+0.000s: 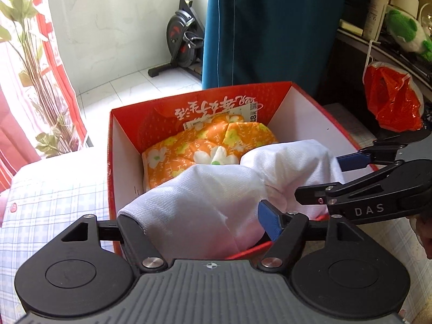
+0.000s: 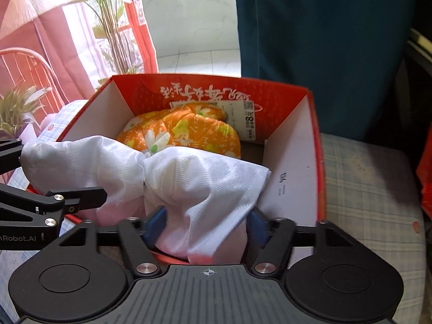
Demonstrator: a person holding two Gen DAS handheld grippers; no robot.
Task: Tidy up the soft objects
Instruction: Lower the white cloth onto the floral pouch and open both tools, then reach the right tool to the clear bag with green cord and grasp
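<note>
A white cloth bundle (image 1: 216,197), finely woven with a faint sheen and pinched at the middle into two puffy lobes, fills the lower centre of both views and hangs over the near rim of a red cardboard box (image 1: 109,145) with plain white inner walls. The left gripper (image 1: 199,224) has its jaws spread wide around one lobe, a blue pad (image 1: 268,222) pressing the fabric on the right while the other finger is hidden under the cloth. The right gripper (image 2: 206,222) grips the other lobe between its blue pads (image 2: 158,220), the cloth squeezed narrow there. Deeper in the box, toward frame centre, lies a soft orange cloth (image 1: 189,145) printed with white and yellow flowers, a paper price tag (image 2: 249,118) against the red printed back wall behind it. The box sits on a pale checked cover (image 2: 361,178). Only the left wrist view shows an exercise bike (image 1: 181,37) at top centre, a green plush toy (image 1: 405,31) and a crinkled orange plastic bag (image 1: 391,100) at the right edge. Only the right wrist view shows a ribbed lampshade (image 2: 29,8) at upper left. A teal curtain (image 2: 318,27) hangs behind the box in both.
</note>
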